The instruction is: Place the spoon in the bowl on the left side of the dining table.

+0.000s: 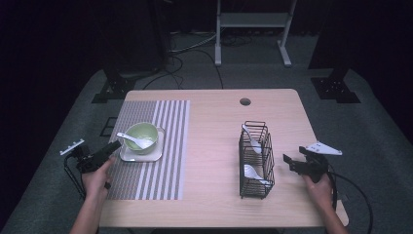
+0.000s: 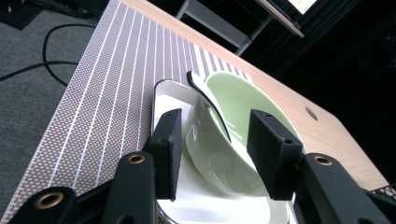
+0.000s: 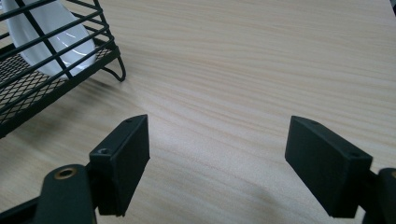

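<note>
No text, label, brand, number or sign can be read anywhere in these views. A lit screen (image 2: 302,4) at about one o'clock in the left gripper view carries marks too small and blurred to make out.

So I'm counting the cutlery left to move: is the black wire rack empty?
No, the high view shows two white spoons standing in the black wire rack, one toward the back and one toward the front.

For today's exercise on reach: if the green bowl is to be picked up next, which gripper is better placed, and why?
Probably the left gripper: it sits beside the green bowl, open jaws facing its rim. The right gripper is across the table, beyond the wire rack.
</note>
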Tool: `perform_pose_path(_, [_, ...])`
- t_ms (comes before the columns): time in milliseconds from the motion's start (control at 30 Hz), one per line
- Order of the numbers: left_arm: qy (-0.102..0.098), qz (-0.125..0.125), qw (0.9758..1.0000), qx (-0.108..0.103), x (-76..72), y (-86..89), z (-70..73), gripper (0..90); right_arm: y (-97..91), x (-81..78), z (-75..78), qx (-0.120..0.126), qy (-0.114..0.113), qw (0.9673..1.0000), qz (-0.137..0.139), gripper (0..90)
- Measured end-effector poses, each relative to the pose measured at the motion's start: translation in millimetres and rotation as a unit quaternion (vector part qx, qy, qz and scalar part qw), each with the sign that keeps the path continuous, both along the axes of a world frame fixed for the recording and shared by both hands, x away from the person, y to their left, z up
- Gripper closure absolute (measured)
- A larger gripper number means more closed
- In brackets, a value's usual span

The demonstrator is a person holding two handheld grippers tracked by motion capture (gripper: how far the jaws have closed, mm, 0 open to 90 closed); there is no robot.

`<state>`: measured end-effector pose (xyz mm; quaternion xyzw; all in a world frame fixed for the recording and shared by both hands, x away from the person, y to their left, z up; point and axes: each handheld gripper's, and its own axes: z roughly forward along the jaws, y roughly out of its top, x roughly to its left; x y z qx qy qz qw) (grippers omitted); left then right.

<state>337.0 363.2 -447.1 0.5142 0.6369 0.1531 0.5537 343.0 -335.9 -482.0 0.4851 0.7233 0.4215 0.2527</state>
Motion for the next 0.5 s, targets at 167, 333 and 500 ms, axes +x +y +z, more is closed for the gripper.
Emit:
perform_pose_path(167, [-0.003,-0.007,1.0,0.003,-3.5,-0.6,0.4,50.8,0.1,0.0,0.0,-0.001,-0.001,1.0,0.001,20.7])
perform_pose_path(333, [-0.002,-0.011,0.9999,0.008,-7.1,-2.6,-0.1,46.4,0.2,-0.1,0.0,-0.001,0.0,1.0,0.002,20.6])
perform_pose_path(500, [-0.001,-0.017,0.9997,0.015,-10.9,-8.0,1.0,41.7,-0.7,-0.1,0.1,0.002,-0.001,1.0,0.003,20.6])
